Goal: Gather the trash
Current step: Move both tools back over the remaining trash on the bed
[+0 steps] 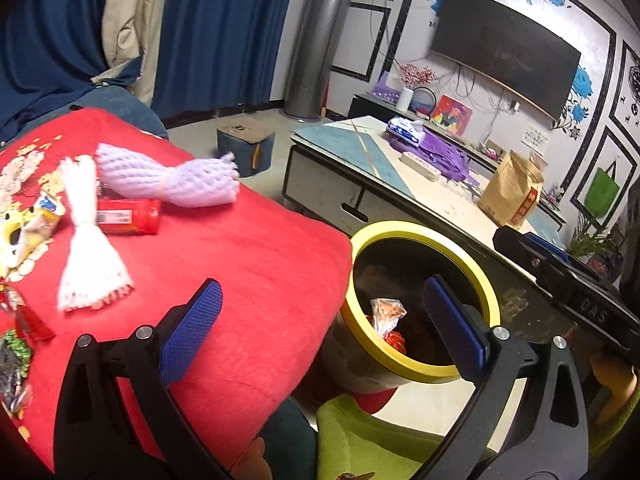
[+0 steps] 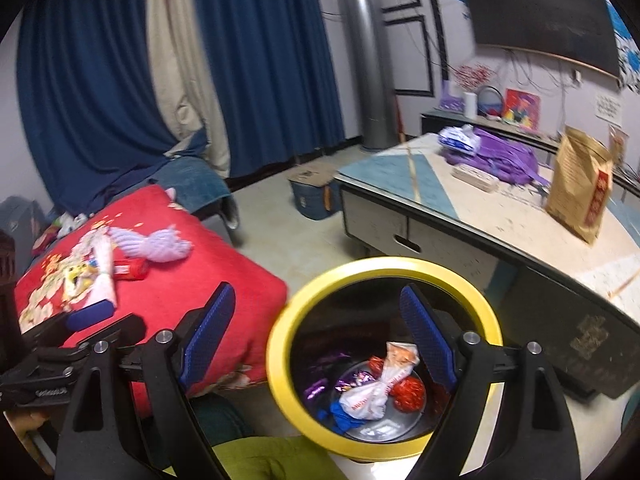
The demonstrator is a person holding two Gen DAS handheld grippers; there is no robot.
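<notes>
A yellow-rimmed bin (image 1: 486,280) (image 2: 282,320) stands on the floor beside a red blanket (image 1: 248,264) (image 2: 224,268). Inside lie a white wrapper (image 2: 376,392), a red wrapper (image 2: 408,394) and purple and blue scraps. On the blanket lie purple foam net (image 1: 176,176) (image 2: 160,246), white foam net (image 1: 90,252), a red can (image 1: 128,216) (image 2: 132,269) and snack wrappers (image 1: 24,228). My left gripper (image 1: 324,328) is open and empty, between blanket edge and bin. My right gripper (image 2: 320,340) is open and empty over the bin.
A coffee table (image 1: 452,200) (image 2: 500,216) behind the bin holds a brown paper bag (image 1: 512,190) (image 2: 580,188), a purple cloth (image 2: 500,160) and a tissue pack (image 1: 404,130). A blue stool (image 1: 246,144) stands on the floor. More wrappers (image 1: 14,364) lie at the blanket's left edge.
</notes>
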